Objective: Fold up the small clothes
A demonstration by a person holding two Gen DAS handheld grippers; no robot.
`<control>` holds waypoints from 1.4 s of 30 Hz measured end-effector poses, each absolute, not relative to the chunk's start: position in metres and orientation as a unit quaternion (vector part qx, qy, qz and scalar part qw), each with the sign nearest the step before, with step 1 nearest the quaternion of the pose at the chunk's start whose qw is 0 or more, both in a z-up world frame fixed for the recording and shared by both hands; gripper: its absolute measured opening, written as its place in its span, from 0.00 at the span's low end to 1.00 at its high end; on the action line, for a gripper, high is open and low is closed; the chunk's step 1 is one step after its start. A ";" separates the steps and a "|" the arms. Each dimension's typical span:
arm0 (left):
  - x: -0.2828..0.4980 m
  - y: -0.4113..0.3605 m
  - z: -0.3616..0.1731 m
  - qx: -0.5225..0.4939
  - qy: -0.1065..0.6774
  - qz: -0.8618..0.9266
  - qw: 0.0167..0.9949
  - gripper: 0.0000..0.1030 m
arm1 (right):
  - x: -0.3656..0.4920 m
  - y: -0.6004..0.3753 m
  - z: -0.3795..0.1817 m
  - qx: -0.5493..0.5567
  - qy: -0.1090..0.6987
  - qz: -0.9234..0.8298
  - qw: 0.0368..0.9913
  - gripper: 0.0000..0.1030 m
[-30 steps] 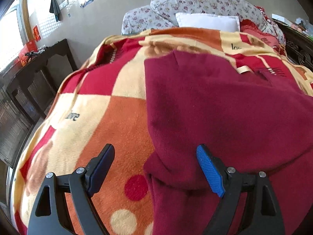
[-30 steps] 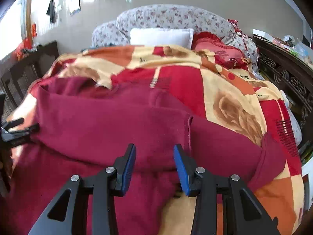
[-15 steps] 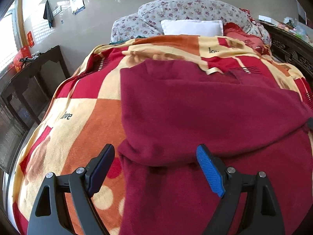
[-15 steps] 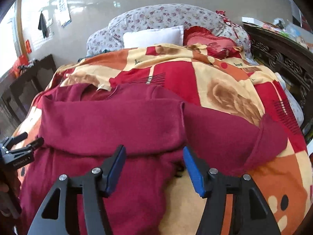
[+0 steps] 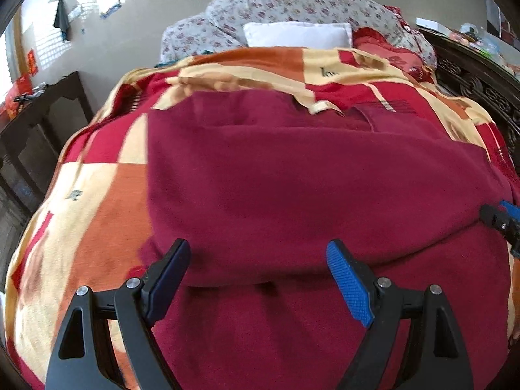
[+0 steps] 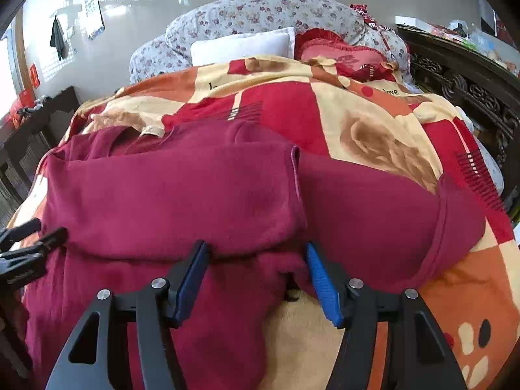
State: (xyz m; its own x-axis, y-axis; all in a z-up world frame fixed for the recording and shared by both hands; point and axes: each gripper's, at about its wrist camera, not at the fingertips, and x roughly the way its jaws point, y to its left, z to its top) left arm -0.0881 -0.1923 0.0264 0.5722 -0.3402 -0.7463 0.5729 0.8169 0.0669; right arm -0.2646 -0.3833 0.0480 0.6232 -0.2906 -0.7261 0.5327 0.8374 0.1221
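Left gripper [image 5: 258, 279] stands spread wide and empty over the near left part of the maroon sweater [image 5: 292, 178], its jaws straddling the rounded fold edge without pressing it. That sweater lies on the patchwork blanket [image 5: 94, 195] of the bed, its top half laid down over the lower half, with one sleeve [image 6: 406, 214] reaching out to the right onto the blanket. Right gripper [image 6: 256, 274] has just been opening; its jaws are apart at the right end of the fold, cloth lying between them but not pinched. By the look of it, the first fold has been set down and let go. Next the loose sleeve likely wants folding in across the body, which calls for a clean pinch near its cuff
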 end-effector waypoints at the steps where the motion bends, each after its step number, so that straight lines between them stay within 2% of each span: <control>1: -0.088 -0.194 0.024 0.153 0.384 -0.262 0.872 0.83 | -0.270 -0.387 0.051 0.177 0.361 -0.232 0.886 0.66; 6: -0.087 -0.201 0.009 0.156 0.394 -0.259 0.868 0.83 | -0.305 -0.421 0.068 0.216 0.330 -0.277 0.876 0.75; 11: -0.087 -0.201 0.012 0.151 0.396 -0.264 0.867 0.84 | -0.325 -0.455 0.074 0.268 0.320 -0.304 0.857 0.76; 25: -0.083 -0.207 0.010 0.127 0.393 -0.272 0.869 0.84 | -0.247 -0.391 0.065 0.190 0.348 -0.242 0.886 0.76; 31: -0.075 -0.203 0.005 0.106 0.401 -0.275 0.867 0.89 | -0.230 -0.391 0.044 0.179 0.367 -0.257 0.876 0.77; 37: -0.075 -0.205 0.002 0.106 0.400 -0.280 0.866 0.93 | -0.256 -0.413 0.062 0.192 0.348 -0.276 0.875 0.77; 42: -0.075 -0.205 0.000 0.105 0.400 -0.285 0.865 0.97 | -0.297 -0.480 0.078 0.203 0.342 -0.378 0.836 0.88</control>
State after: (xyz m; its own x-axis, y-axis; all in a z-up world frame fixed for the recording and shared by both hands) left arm -0.0753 -0.2051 -0.0003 0.5173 -0.4097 -0.7513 0.5774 0.8151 -0.0469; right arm -0.2966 -0.4795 0.0775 0.4804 -0.4930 -0.7254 0.7707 0.6321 0.0808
